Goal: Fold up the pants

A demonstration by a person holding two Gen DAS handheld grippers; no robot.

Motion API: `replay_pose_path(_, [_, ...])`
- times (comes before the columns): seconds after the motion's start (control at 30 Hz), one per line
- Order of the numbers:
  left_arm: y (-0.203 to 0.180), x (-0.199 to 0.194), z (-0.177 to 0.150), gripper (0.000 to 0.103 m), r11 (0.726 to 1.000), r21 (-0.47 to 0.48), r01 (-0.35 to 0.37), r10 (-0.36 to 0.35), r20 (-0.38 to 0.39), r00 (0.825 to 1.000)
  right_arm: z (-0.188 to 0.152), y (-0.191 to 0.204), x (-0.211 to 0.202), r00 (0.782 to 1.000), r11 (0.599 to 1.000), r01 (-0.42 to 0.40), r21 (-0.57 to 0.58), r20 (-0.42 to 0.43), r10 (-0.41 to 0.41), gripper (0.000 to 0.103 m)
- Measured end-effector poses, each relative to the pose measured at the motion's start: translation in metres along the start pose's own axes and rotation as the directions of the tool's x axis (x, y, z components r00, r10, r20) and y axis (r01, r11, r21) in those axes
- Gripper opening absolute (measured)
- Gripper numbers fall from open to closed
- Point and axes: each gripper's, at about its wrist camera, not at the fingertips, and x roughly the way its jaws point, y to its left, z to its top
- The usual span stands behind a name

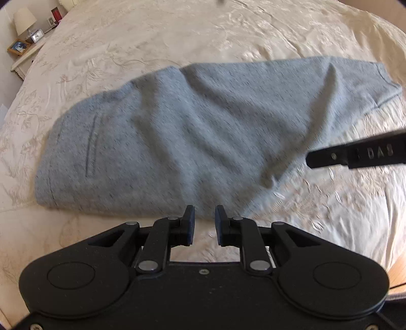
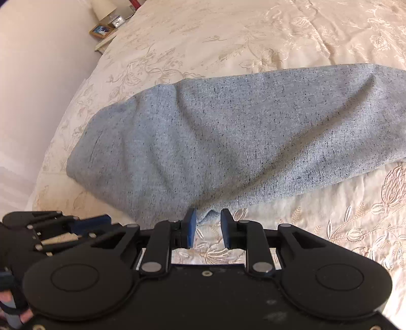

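Grey speckled pants [image 1: 177, 132] lie folded lengthwise on a cream embroidered bedspread [image 1: 177, 33], with the pocket seam at the left end. My left gripper [image 1: 205, 223] hovers open at the pants' near edge with nothing between its pads. In the right wrist view the pants [image 2: 228, 132] fill the middle. My right gripper [image 2: 208, 227] is open, and a small tip of the pants' near edge sits between its fingertips without being clamped. One of the right gripper's fingers [image 1: 330, 158] reaches in over the pants from the right.
A nightstand [image 1: 22, 58] with a lamp [image 1: 24, 21], a clock and a framed picture [image 2: 101, 30] stands beyond the bed's far left corner. The bed edge and a pale wall [image 2: 38, 76] run along the left. The left gripper's linkage [image 2: 63, 228] and a hand [image 2: 10, 304] show at lower left.
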Motion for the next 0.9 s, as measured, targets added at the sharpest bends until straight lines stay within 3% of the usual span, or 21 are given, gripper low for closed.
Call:
replay_pose_path(0.17, [-0.037, 0.009, -0.017, 0.031, 0.999, 0.014, -0.048, 0.049, -0.031, 0.998, -0.011, -0.010, -0.016, 0.999, 0.999, -0.025, -0.046, -0.023, 0.024, 0.024])
replay_pose_path(0.33, [-0.047, 0.019, -0.012, 0.031, 0.987, -0.089, -0.136, 0.135, -0.010, 0.991, -0.019, -0.024, -0.031, 0.999, 0.998, -0.036, -0.054, -0.037, 0.034, 0.024])
replay_pose_path(0.43, [-0.050, 0.029, -0.008, 0.031, 0.969, -0.112, -0.219, 0.219, -0.011, 0.976, -0.020, -0.030, -0.036, 0.998, 0.997, -0.038, -0.060, -0.042, 0.036, 0.024])
replay_pose_path(0.57, [-0.050, 0.045, -0.004, 0.032, 0.958, -0.122, -0.260, 0.259, -0.024, 0.966, -0.021, -0.037, -0.041, 0.998, 0.996, -0.047, -0.077, -0.044, 0.044, 0.024])
replay_pose_path(0.7, [-0.058, 0.055, -0.001, 0.033, 0.951, -0.083, -0.299, 0.298, -0.021, 0.954, -0.024, -0.040, -0.046, 0.997, 0.994, -0.062, -0.092, -0.048, 0.058, 0.024])
replay_pose_path(0.83, [-0.071, 0.060, 0.004, 0.036, 0.928, 0.008, -0.372, 0.372, 0.010, 0.928, -0.027, -0.045, -0.049, 0.995, 0.992, -0.082, -0.097, -0.056, 0.077, 0.024])
replay_pose_path(0.9, [-0.068, 0.059, 0.010, 0.036, 0.916, -0.009, -0.401, 0.401, 0.022, 0.916, -0.029, -0.047, -0.051, 0.995, 0.991, -0.089, -0.104, -0.060, 0.083, 0.024])
